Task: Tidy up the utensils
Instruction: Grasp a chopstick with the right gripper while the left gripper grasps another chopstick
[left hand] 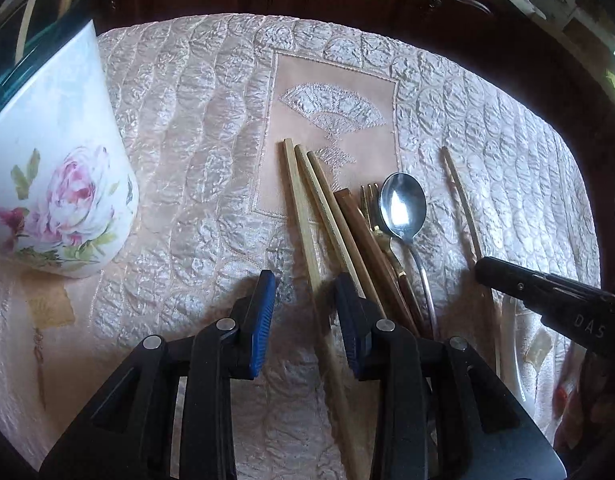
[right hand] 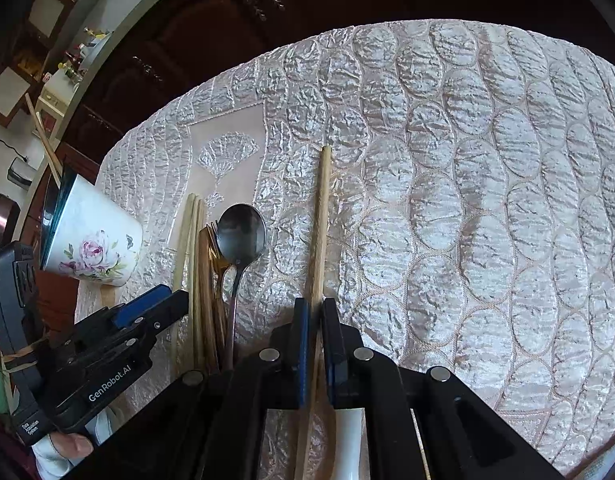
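Bamboo chopstick (right hand: pixel 321 216) clamped in my right claw (right hand: pixel 312 312); left claw (left hand: pixel 303 292) apart astride another chopstick (left hand: pixel 303 216): centre pads before closing.

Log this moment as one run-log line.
right gripper: shut on lone chopstick | left gripper: open, astride pale chopstick | floral cup: left of the utensils

Quilted pale satin tablecloth (left hand: pixel 195 128) with embroidered fan panel (left hand: pixel 333 106); dark wooden cabinets (right hand: pixel 211 28) behind.

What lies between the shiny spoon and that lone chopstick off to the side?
Only bare quilted cloth lies between the spoon and the lone chopstick, seen best from the right wrist.
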`<action>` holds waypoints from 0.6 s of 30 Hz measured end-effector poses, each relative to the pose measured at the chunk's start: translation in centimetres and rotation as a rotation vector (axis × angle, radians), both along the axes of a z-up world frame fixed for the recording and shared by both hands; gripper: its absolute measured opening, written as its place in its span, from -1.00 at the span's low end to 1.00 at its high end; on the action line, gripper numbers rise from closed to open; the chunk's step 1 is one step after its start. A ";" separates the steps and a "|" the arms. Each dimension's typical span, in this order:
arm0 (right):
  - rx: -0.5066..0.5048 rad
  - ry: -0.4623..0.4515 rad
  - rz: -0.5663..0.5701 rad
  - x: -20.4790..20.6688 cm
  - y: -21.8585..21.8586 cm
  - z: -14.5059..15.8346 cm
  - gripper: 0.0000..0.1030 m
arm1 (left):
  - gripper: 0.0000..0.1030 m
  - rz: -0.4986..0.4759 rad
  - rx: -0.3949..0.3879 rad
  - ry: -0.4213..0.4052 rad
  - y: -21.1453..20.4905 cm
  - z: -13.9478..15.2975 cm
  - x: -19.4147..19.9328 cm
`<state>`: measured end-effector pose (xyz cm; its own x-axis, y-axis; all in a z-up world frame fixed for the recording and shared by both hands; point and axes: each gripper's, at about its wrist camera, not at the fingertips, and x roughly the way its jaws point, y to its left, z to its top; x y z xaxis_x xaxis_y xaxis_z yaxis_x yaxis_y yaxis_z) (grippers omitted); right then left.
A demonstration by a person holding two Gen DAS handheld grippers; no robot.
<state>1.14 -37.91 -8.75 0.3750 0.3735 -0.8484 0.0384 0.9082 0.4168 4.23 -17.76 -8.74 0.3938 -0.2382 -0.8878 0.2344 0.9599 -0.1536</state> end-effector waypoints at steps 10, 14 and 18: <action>0.003 -0.004 -0.006 -2.5 1.3 -0.1 -0.90 | -0.91 -0.015 -0.020 0.029 2.6 0.2 -1.9; -0.077 -0.011 0.007 -3.2 2.5 0.0 -0.90 | -0.91 -0.029 -0.024 0.038 3.5 0.1 -3.1; -0.043 -0.001 -0.005 -2.7 2.6 -0.3 -0.78 | -0.91 -0.035 -0.025 0.039 3.6 0.5 -3.7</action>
